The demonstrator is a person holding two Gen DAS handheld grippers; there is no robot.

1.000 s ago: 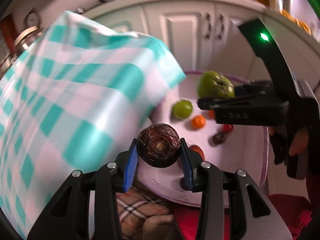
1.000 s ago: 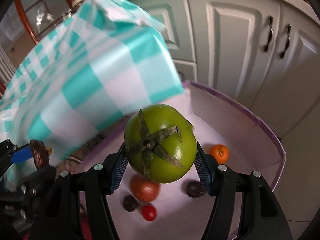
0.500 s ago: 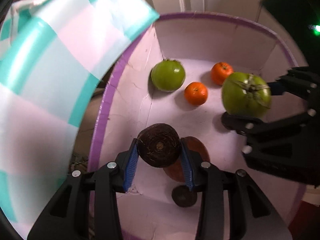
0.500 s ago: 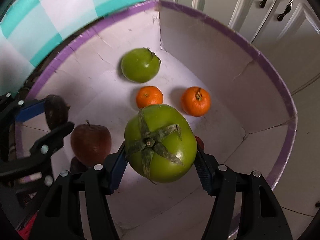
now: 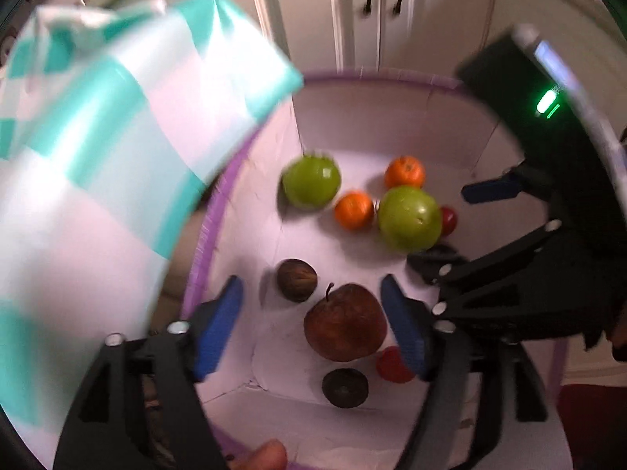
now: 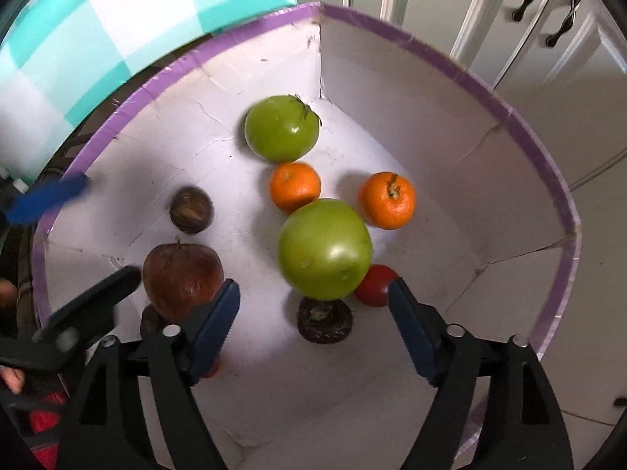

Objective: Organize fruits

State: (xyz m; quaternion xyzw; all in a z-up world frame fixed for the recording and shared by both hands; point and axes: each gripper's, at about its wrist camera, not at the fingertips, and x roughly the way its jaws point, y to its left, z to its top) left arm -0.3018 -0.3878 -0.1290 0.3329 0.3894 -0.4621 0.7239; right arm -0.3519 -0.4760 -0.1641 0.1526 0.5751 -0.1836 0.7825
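Left wrist view. Left gripper [image 5: 311, 323]: jaws opening, blue pads wide apart, nothing pressed between them. Dark round fruit [image 5: 296, 279] lies on the floor of the purple-rimmed box [image 5: 203, 243], beyond the pads and nearer the left one, clear of both. Brown-red apple [image 5: 345, 323] sits on the floor in the gap, closer to the right pad. Farther in: green tomato [image 5: 311, 187], two oranges [image 5: 354, 210] [image 5: 405, 172], and a larger green tomato [image 5: 409, 217] beside a small red fruit [image 5: 448, 220]. Checked teal-and-white cloth [image 5: 98, 164] hangs over the box's left side. Right gripper enters from the right edge of this view.

Right wrist view. Right gripper [image 6: 313, 317]: jaws opening, pads spread wide, not touching anything. Larger green tomato [image 6: 324, 250] lies on the box floor just beyond the pads, in the gap between them, apart from both, slightly blurred. It touches one orange [image 6: 295, 187]; the other orange [image 6: 387, 199] is just beside it. Small red fruit [image 6: 374, 285] and a dark wrinkled fruit [image 6: 324, 319] sit under its near side. Apple [image 6: 182, 276] lies left of the left pad; dark round fruit [image 6: 191, 209] beyond it.
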